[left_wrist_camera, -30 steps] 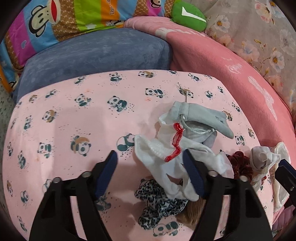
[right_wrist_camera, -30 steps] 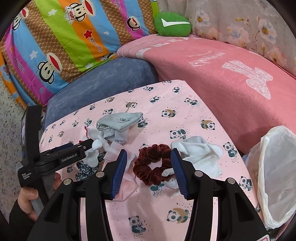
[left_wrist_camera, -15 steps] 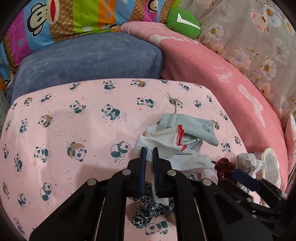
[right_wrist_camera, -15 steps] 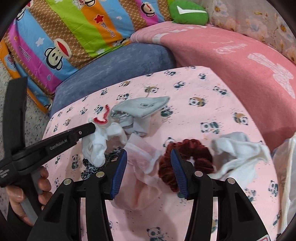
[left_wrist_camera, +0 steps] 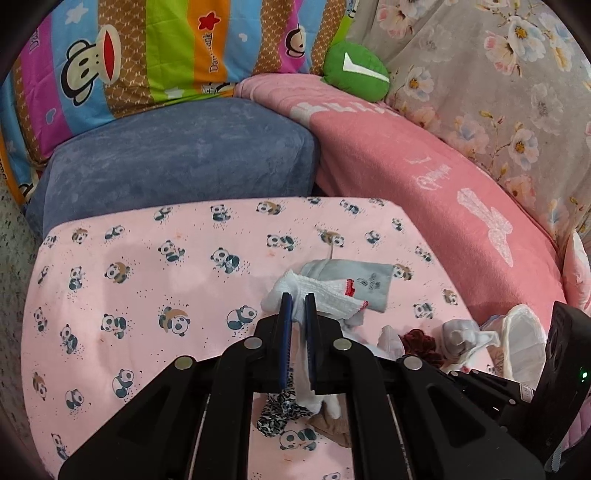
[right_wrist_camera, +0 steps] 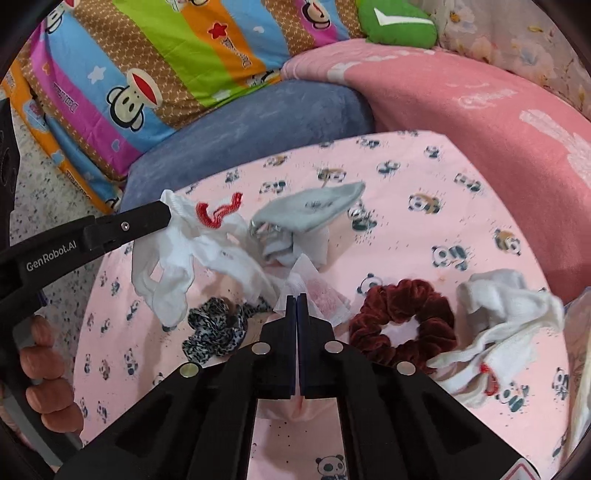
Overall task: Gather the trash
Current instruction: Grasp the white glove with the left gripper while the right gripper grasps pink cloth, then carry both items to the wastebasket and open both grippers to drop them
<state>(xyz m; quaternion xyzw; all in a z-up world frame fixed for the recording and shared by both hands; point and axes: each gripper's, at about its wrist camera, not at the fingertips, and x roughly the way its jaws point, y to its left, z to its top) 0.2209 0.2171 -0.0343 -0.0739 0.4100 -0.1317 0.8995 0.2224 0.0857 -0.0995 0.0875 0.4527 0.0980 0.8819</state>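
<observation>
Left gripper (left_wrist_camera: 297, 295) clamped on white sock (right_wrist_camera: 173, 254), lifted off panda cloth (left_wrist_camera: 147, 280). Right gripper (right_wrist_camera: 296, 297) pinches pink tissue (right_wrist_camera: 321, 291); maroon scrunchie (right_wrist_camera: 402, 321) just right of it.

Two scrunchies (right_wrist_camera: 402, 325) (right_wrist_camera: 214, 328), two white socks (right_wrist_camera: 173, 258) (right_wrist_camera: 506, 317), one grey sock (right_wrist_camera: 314, 210).

Trash bag (right_wrist_camera: 580, 354) cut by edge.

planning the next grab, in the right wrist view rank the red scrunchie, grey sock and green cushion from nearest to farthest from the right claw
1. Red scrunchie: just right of the right claw, on the panda cloth.
2. Grey sock: ahead, mid-cloth.
3. Green cushion: far back, at the top right.
</observation>
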